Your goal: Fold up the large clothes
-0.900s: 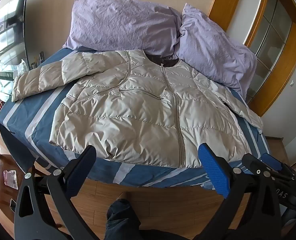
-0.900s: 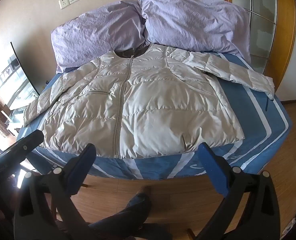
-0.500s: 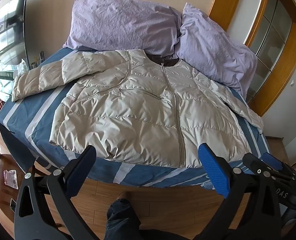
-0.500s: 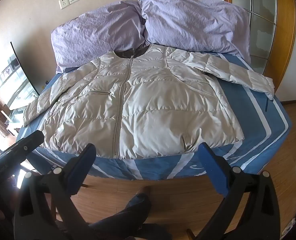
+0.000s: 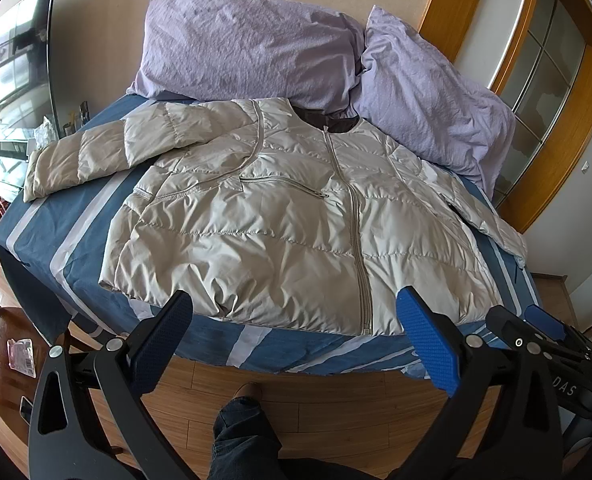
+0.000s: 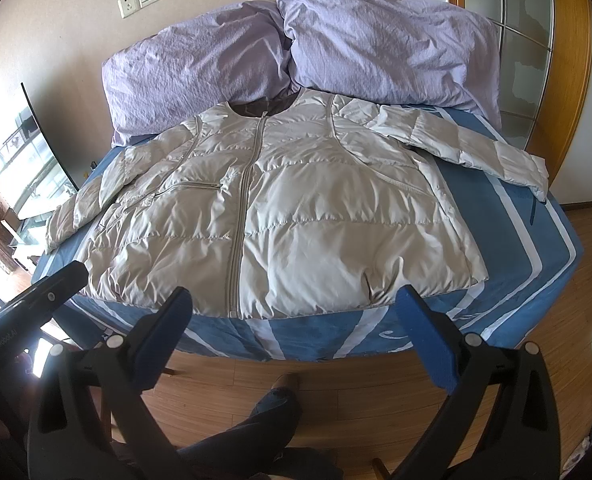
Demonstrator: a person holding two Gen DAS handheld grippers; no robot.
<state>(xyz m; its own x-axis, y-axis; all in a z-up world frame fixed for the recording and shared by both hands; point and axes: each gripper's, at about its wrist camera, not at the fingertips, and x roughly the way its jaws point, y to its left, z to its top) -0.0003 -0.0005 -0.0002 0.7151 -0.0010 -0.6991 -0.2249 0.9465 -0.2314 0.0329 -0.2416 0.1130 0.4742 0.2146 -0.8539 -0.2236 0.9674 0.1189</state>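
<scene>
A beige quilted puffer jacket (image 5: 280, 216) lies flat and zipped on the blue striped bed, front up, both sleeves spread outward; it also shows in the right wrist view (image 6: 280, 208). Its left sleeve (image 5: 96, 152) reaches toward the bed's left edge, its right sleeve (image 6: 468, 148) toward the right edge. My left gripper (image 5: 294, 312) is open and empty, held in front of the jacket's hem above the floor. My right gripper (image 6: 294, 312) is open and empty, also short of the hem.
Two lilac pillows (image 5: 248, 48) (image 6: 384, 40) lean on the wall behind the jacket. The bed's (image 6: 536, 240) front edge drops to a wooden floor (image 6: 376, 392). The person's leg and shoe (image 5: 244, 420) stand below. A glass shelf (image 5: 4, 80) stands left, a wooden door frame (image 5: 556, 128) right.
</scene>
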